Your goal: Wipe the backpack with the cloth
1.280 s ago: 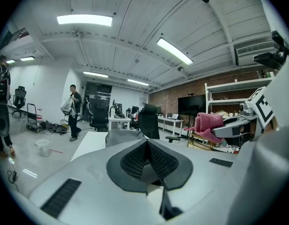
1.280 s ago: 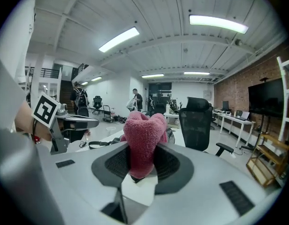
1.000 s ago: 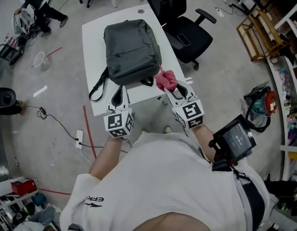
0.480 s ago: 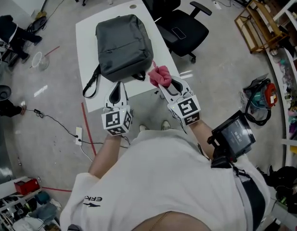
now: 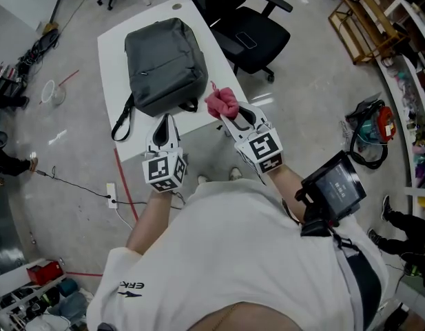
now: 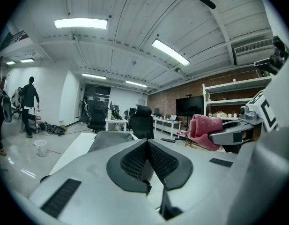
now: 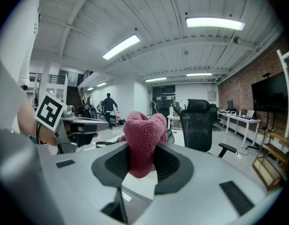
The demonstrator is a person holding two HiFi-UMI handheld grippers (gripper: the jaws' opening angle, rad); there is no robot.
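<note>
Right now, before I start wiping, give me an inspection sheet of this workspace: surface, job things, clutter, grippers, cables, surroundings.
Surface: white table, bare around the backpack.
Job's things: grey backpack lies flat on the table, one strap hanging over the edge; pink cloth held beside its near right corner.
Clutter: nothing seen on the table.
Grippers: left gripper shut, empty; right gripper shut on the cloth.
Cables: cable and power strip on the floor, left.
Surroundings: black office chair behind the table; wooden rack at right.
</note>
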